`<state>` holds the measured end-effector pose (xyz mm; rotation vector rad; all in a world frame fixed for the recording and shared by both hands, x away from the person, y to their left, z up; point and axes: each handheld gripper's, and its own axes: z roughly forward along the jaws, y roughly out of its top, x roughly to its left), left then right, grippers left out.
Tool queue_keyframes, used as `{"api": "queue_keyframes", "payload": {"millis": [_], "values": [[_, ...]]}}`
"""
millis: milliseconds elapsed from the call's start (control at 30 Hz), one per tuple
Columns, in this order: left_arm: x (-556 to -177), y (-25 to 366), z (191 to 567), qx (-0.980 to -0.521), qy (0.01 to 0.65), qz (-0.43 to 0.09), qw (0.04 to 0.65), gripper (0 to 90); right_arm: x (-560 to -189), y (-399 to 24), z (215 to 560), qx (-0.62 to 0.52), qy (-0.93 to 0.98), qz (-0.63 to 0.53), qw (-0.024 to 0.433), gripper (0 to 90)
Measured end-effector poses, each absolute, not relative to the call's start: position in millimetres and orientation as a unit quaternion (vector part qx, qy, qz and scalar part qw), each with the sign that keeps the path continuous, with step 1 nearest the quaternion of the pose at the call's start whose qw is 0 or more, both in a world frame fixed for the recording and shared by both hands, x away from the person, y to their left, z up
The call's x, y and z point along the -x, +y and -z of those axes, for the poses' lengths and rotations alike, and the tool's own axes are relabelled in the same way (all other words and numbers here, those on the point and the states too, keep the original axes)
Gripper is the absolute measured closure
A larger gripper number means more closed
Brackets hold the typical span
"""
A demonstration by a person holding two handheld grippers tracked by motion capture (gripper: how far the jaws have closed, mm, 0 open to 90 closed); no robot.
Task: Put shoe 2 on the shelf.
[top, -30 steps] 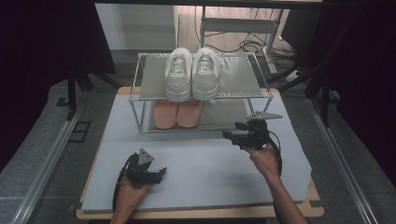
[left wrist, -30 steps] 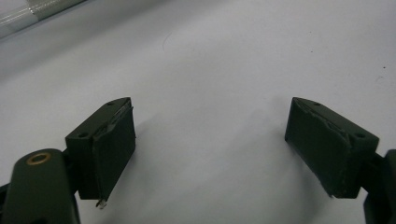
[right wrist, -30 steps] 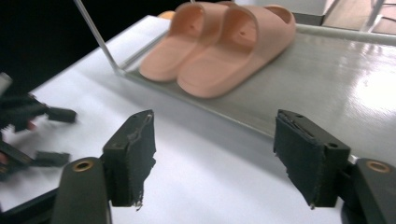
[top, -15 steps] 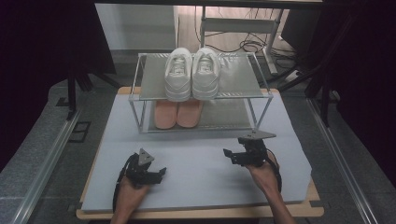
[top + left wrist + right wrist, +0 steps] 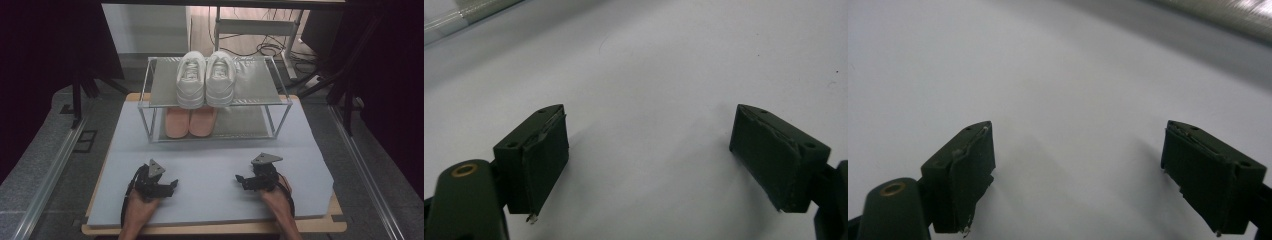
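L gripper (image 5: pixel 172 184) at 7 o'clock on mat (image 5: pixel 210 155), jaws wide, empty. R gripper (image 5: pixel 241 179) at 5, jaws just opening wide, empty.

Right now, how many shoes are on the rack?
4. Two white sneakers stand side by side on the top shelf, left white sneaker and right white sneaker. Two pink shoes sit on the lower shelf, left pink shoe and right pink shoe, partly hidden by the shelf above.

High view overhead facing forward, tool views close, sharing mat (image 5: pixel 220 155)
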<state>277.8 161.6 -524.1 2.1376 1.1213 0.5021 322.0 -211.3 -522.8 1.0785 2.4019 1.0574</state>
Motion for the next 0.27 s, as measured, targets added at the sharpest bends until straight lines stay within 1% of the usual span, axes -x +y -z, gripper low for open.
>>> {"api": "queue_keyframes", "payload": {"millis": [67, 267], "values": [[-277.8, 161.6, 524.2, -0.818, 0.429, -0.192, 0.332, 16.0, -321.6, -208.6, 523.0, -0.372, 0.841, -0.36, 0.159, 13.2], [-279.7, 163.2, 524.4, -0.817, 0.434, -0.182, 0.333, 15.5, -321.0, -208.6, 523.6, -0.372, 0.84, -0.361, 0.161, 13.5]]}}
